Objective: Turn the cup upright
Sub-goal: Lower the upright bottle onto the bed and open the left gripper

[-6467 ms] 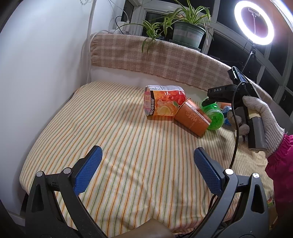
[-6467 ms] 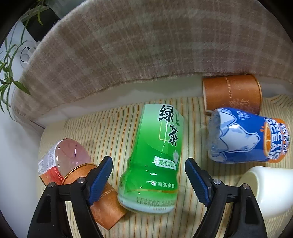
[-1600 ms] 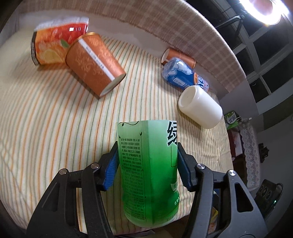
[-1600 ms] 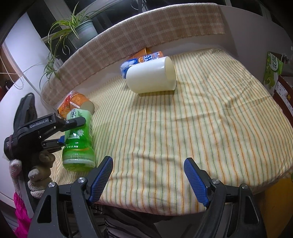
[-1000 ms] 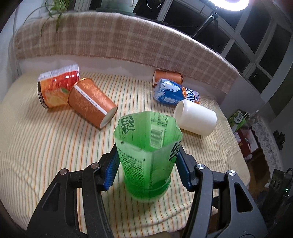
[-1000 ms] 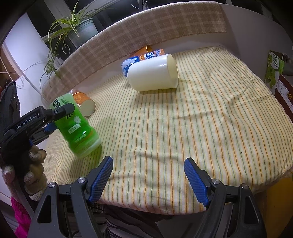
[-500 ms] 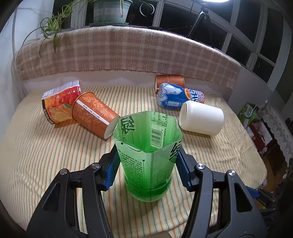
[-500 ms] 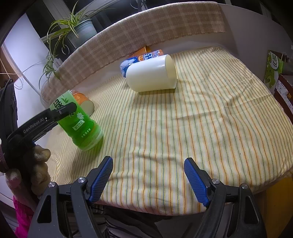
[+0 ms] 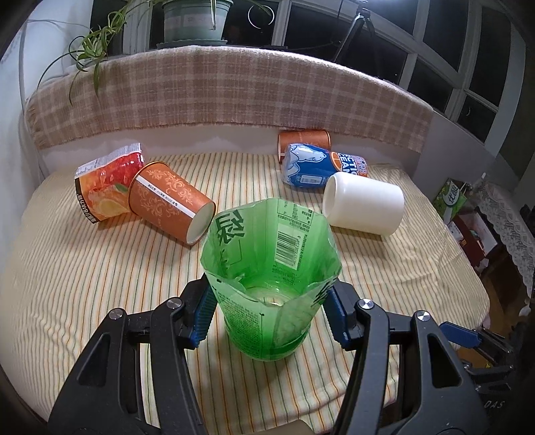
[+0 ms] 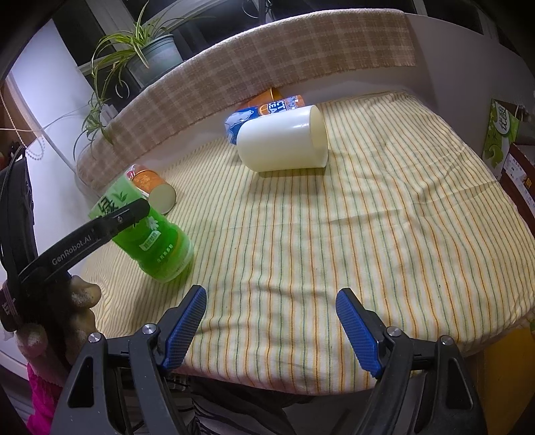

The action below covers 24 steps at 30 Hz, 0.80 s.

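Note:
A green cut-bottle cup [image 9: 271, 287] stands upright on the striped cloth, open end up, its base on the surface. My left gripper [image 9: 271, 313] is shut on the green cup at mid height, blue pads pressing both sides. In the right wrist view the green cup [image 10: 157, 237] stands at the left, held by the left gripper. My right gripper [image 10: 271, 326] is open and empty, near the table's front edge. A white cup [image 9: 364, 207] lies on its side; it also shows in the right wrist view [image 10: 281, 144].
An orange paper cup [image 9: 170, 204] and an orange-red juice cup [image 9: 103, 180] lie on their sides at the left. A blue can cup [image 9: 321, 165] and a second orange cup [image 9: 302, 139] lie at the back. A plaid-covered ledge [image 9: 234, 97] carries a potted plant [image 9: 190, 20].
The green cup was taken from among the lying cups, turned open end up and brought down onto the cloth. In the last half second it settled lower. The right gripper stayed still.

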Each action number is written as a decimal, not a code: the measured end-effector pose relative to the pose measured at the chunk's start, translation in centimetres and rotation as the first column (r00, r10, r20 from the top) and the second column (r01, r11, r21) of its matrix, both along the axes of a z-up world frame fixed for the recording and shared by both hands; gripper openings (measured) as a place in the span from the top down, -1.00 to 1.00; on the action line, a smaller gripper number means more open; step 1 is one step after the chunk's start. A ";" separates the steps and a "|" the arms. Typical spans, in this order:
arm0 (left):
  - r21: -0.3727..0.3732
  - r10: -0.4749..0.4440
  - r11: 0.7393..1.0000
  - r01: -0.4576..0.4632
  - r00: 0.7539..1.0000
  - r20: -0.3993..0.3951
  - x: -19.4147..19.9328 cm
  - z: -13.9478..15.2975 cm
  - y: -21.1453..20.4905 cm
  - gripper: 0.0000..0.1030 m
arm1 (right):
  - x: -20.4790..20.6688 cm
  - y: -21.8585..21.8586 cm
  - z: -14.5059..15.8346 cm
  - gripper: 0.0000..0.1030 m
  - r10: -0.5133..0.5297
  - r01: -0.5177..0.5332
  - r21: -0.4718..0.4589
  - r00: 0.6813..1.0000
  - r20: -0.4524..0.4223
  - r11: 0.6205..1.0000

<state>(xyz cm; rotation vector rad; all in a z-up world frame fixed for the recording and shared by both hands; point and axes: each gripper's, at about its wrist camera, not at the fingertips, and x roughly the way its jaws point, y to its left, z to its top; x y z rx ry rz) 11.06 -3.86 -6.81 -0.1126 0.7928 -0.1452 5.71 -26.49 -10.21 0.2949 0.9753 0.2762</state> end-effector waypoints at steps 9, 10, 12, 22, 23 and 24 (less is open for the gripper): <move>-0.034 -0.019 0.999 0.018 1.000 -0.010 -0.6 0.0 0.3 -0.42 | -0.1 0.3 0.2 -0.59 0.005 -0.005 -0.001 1.000 0.001 1.000; -0.041 -0.020 0.999 0.020 1.000 -0.009 -0.7 0.0 0.4 -0.52 | 0.0 0.4 0.2 -0.59 0.006 -0.006 -0.001 1.000 0.002 1.000; -0.049 -0.023 0.999 0.022 1.000 -0.012 -0.8 0.1 0.5 -0.61 | 0.0 0.4 0.2 -0.59 0.007 -0.007 -0.003 1.000 0.002 1.000; -0.075 -0.015 0.997 0.013 0.999 -0.038 -2.1 -0.5 1.8 -0.64 | -0.1 1.0 0.6 -0.59 0.013 -0.012 -0.040 0.999 0.036 0.999; -0.076 -0.013 0.997 0.010 0.999 -0.038 -2.4 -0.5 2.0 -0.64 | -0.1 1.1 0.7 -0.59 0.014 -0.012 -0.048 0.999 0.045 0.999; -0.075 -0.011 0.997 0.008 0.999 -0.036 -2.6 -0.5 2.1 -0.65 | -0.1 1.2 0.8 -0.59 0.015 -0.012 -0.055 0.999 0.053 0.998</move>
